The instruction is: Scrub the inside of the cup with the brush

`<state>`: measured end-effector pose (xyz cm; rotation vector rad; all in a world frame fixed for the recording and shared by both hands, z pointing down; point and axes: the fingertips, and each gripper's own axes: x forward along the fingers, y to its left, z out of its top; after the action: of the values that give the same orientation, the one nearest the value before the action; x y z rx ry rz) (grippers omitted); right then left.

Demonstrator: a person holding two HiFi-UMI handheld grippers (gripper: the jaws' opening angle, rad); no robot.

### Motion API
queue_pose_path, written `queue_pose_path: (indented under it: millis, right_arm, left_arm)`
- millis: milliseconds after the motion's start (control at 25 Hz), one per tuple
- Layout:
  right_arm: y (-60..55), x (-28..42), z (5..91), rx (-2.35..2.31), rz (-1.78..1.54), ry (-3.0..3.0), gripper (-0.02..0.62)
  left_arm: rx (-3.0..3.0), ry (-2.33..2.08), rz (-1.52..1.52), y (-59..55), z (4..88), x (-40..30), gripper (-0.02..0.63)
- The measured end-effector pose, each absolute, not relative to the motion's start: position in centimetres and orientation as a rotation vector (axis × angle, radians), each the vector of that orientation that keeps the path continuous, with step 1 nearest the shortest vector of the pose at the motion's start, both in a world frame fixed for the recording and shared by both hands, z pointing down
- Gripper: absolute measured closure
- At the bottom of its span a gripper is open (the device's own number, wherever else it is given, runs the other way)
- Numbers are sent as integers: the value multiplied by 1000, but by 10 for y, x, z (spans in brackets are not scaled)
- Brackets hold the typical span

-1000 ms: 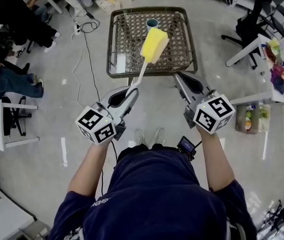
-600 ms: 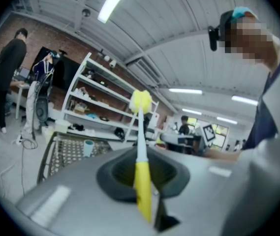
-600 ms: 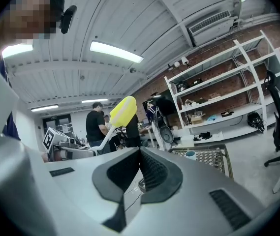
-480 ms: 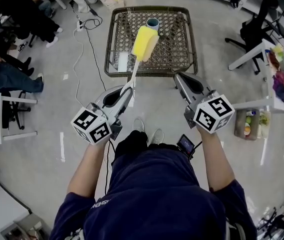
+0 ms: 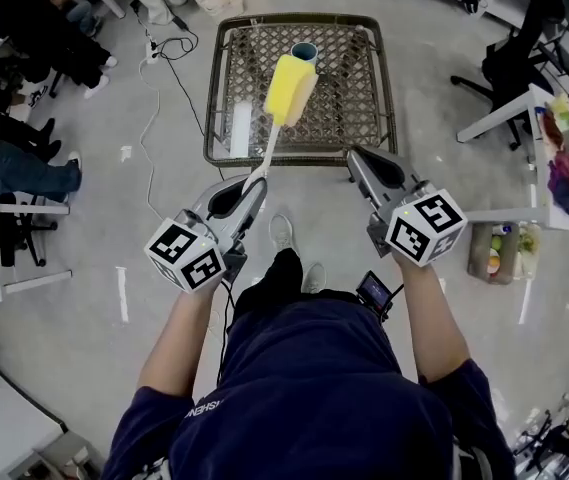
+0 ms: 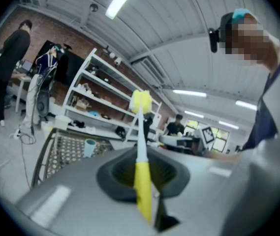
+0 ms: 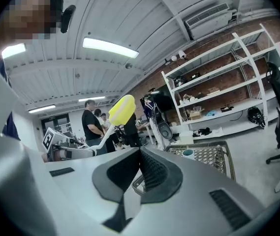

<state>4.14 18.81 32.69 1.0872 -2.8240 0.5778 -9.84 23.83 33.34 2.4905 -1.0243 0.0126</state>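
A teal cup (image 5: 304,52) stands upright near the far edge of a low wicker table (image 5: 364,88). My left gripper (image 5: 257,180) is shut on the handle of the brush (image 5: 272,148). The brush's yellow sponge head (image 5: 289,88) hangs in the air over the table, short of the cup. In the left gripper view the brush (image 6: 142,181) runs up from my left gripper (image 6: 143,183), with the cup (image 6: 89,147) to the left. My right gripper (image 5: 359,158) is shut and empty near the table's front right corner. The right gripper view shows my right gripper (image 7: 140,168) closed, the sponge head (image 7: 121,109) and the cup (image 7: 188,154).
A pale flat sheet (image 5: 241,128) lies on the table's left side. Cables (image 5: 154,88) trail across the floor to the left, near seated people (image 5: 24,28). An office chair (image 5: 524,58) and a white side table (image 5: 554,168) stand to the right. Shelving (image 7: 218,97) lines the far wall.
The person has stepped toward the table, one leg now forward. Both grippers travelled along, and the sponge head has shifted left, below the cup in the head view.
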Motion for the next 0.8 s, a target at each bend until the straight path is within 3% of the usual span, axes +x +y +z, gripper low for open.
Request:
queue_pose_path:
  millis: [800]
  right_arm:
    - [53,-20,352,1160,635,-2747,591]
  left_arm:
    - [2474,-906,34,97,353,-163,575]
